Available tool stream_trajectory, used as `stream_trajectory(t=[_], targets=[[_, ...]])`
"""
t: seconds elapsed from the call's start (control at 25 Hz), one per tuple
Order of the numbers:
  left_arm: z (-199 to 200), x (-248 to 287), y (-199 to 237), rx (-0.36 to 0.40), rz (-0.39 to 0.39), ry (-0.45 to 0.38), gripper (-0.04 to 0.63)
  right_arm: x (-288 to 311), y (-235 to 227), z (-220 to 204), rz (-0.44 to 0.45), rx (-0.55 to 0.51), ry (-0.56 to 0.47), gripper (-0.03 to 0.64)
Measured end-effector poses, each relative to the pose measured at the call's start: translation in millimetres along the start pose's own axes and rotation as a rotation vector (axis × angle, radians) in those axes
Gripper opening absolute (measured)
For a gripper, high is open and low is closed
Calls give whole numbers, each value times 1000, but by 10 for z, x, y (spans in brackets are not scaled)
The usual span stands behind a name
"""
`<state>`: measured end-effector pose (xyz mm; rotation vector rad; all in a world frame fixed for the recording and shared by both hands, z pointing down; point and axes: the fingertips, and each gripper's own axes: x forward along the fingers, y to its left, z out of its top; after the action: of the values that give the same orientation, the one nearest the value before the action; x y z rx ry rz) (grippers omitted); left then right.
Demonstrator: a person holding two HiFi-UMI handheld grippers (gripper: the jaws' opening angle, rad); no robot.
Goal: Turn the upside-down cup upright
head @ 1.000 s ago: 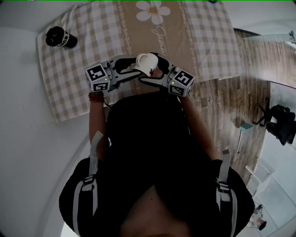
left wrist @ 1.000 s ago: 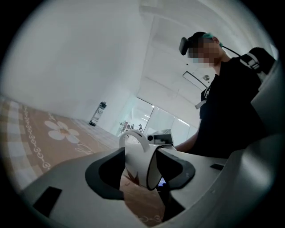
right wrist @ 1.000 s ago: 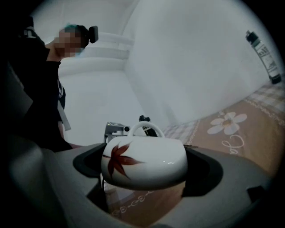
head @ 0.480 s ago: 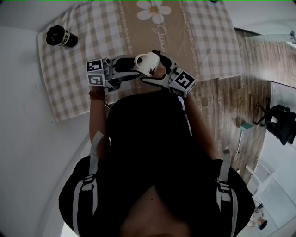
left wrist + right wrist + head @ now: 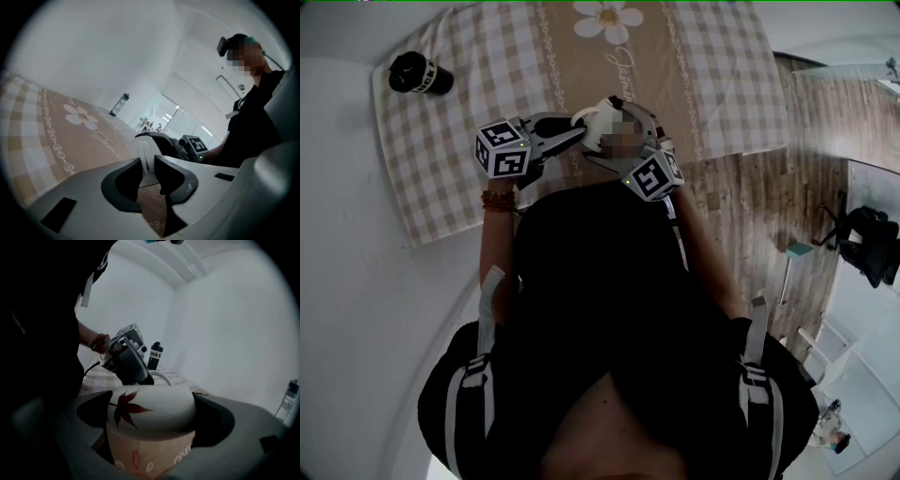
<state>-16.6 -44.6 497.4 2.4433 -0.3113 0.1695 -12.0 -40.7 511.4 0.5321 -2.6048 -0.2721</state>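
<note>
Inspection found the cup (image 5: 154, 404), white with a red leaf on its side, held above the checked tablecloth (image 5: 70, 136) near the table's front edge, between both tools. My right gripper (image 5: 152, 420) had its jaws spread wide around the cup's body, one pad pressed to each side. My left gripper (image 5: 151, 164) had just been closing. Its jaws stood nearly together, clamped on the cup's thin white handle (image 5: 143, 157). I could not establish from any view which way up the cup sat. A black bottle (image 5: 155, 355) stood well apart at the cloth's far corner.
</note>
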Motion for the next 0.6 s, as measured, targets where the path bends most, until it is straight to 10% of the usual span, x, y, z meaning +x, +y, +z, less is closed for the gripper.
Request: stream_trajectory(t=[0.12,0.6], targets=[[-88,71,5,47,95,110,83,-7,24,-133,10,-46,35,532],[128,391,-82,154,164,50,69,-128,-190,-343,-47,65,70,537]])
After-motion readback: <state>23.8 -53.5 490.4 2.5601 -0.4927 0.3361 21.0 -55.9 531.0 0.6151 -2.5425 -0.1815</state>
